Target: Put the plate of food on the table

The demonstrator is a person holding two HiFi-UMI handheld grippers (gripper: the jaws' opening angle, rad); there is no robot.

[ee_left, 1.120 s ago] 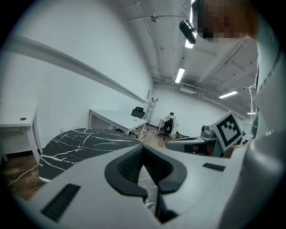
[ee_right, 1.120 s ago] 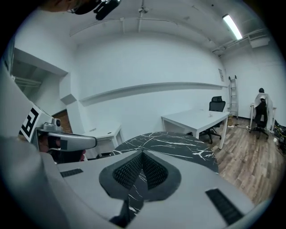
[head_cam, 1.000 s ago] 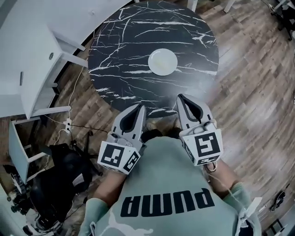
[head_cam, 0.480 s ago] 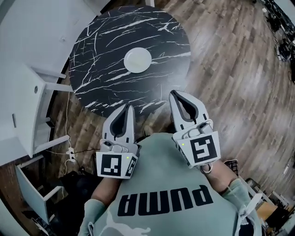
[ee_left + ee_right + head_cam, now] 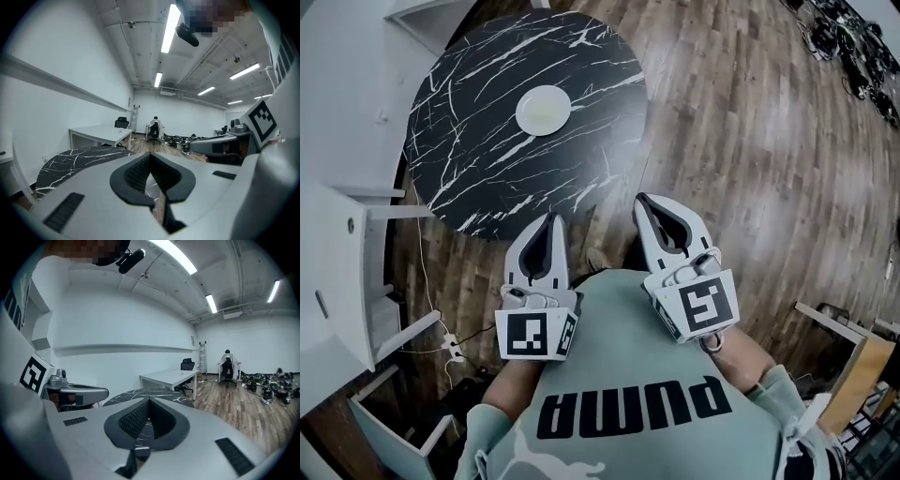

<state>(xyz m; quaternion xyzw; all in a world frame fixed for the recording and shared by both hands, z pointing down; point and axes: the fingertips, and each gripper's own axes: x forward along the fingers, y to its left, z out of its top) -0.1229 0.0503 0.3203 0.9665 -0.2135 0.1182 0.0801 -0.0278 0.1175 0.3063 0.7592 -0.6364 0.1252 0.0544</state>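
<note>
A white plate lies on the round black marble table at the upper left of the head view; what it holds is too small to tell. My left gripper and right gripper are held close to my chest, over the wooden floor, short of the table's near edge. Both are shut with nothing between the fingers. In the left gripper view the jaws of the left gripper meet, with the table low at left. The right gripper points at the table too; the plate is hidden there.
White furniture stands left of the table, with a cable and socket strip on the floor. A wooden-edged board sits at the right. Far off are a white desk, an office chair, a ladder and a seated person.
The head view has swung: table and plate have slid toward the upper left and farther from both grippers. Both grippers stay shut near my chest.
</note>
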